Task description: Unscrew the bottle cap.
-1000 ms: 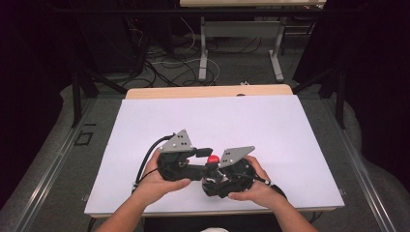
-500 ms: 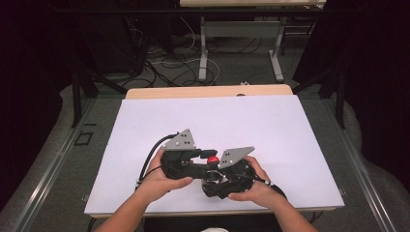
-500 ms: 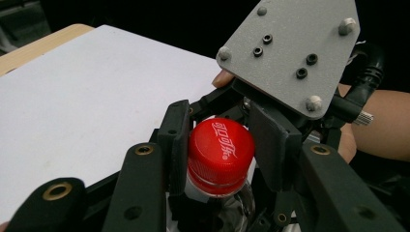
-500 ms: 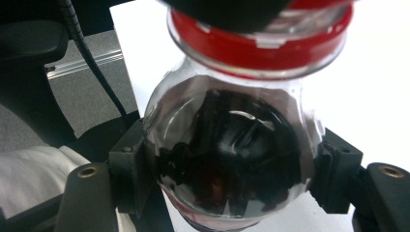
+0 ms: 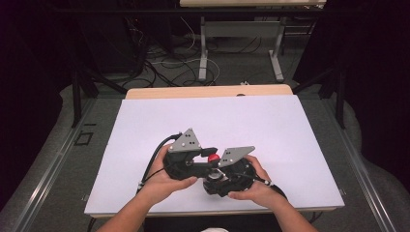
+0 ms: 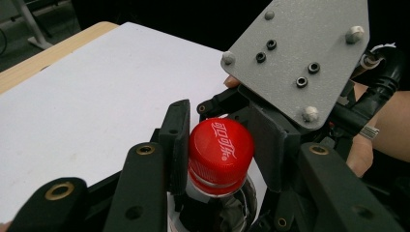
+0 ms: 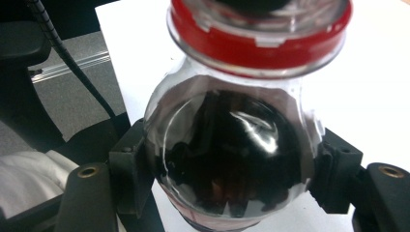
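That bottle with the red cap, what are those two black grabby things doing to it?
A person holds a gripper in each hand over a white table. The right gripper is clamped on the round shoulder of a dark cola bottle. The left gripper has just been closing, and its jaws now pinch the red cap from both sides. The cap is on the bottle, so it looks like they are about to twist it.

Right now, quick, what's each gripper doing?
Left gripper: jaws just closed, shut on the red cap of the bottle.
Right gripper: shut on the bottle's shoulder.
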The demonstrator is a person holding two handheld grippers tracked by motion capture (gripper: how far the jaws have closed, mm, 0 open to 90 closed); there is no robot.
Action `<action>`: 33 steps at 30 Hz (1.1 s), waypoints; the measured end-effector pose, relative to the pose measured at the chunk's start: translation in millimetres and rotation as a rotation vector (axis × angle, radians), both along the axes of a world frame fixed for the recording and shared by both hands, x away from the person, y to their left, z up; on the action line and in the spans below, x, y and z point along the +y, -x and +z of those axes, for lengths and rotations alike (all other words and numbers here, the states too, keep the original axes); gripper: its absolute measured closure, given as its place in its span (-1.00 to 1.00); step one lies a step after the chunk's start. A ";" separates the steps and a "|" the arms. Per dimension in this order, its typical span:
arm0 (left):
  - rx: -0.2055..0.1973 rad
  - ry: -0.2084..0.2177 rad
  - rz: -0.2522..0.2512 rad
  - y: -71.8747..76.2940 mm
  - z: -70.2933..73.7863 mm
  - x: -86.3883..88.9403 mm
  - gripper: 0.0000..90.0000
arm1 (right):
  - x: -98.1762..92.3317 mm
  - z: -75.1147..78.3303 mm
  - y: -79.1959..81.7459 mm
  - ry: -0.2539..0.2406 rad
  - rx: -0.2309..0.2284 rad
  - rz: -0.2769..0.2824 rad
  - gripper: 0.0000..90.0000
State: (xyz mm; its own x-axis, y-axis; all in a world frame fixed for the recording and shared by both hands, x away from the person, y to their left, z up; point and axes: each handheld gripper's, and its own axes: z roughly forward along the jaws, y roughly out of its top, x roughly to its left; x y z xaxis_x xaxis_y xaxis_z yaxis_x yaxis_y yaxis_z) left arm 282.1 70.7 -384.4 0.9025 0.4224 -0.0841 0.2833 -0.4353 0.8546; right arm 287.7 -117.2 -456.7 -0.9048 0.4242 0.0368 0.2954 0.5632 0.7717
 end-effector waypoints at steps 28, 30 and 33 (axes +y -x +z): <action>-0.022 0.039 0.050 -4.4 8.2 15.2 0.37 | -3.6 -0.1 -2.7 -0.021 -0.006 -0.028 -0.33; -0.019 0.041 0.062 -6.1 7.8 17.4 0.37 | -5.2 0.4 -3.8 -0.015 -0.005 -0.030 -0.33; -0.013 0.042 0.076 -8.8 6.7 21.3 0.37 | -6.3 0.3 -5.0 -0.020 -0.016 -0.045 -0.33</action>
State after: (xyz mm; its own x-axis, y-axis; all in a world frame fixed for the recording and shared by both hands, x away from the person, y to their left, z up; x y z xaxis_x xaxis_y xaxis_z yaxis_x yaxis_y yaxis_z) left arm 290.9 92.0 -377.7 0.8689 0.4865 -0.0913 0.3029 -0.3767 0.8754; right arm 292.7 -123.5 -456.4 -0.8853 0.4640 0.0316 0.3079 0.5337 0.7877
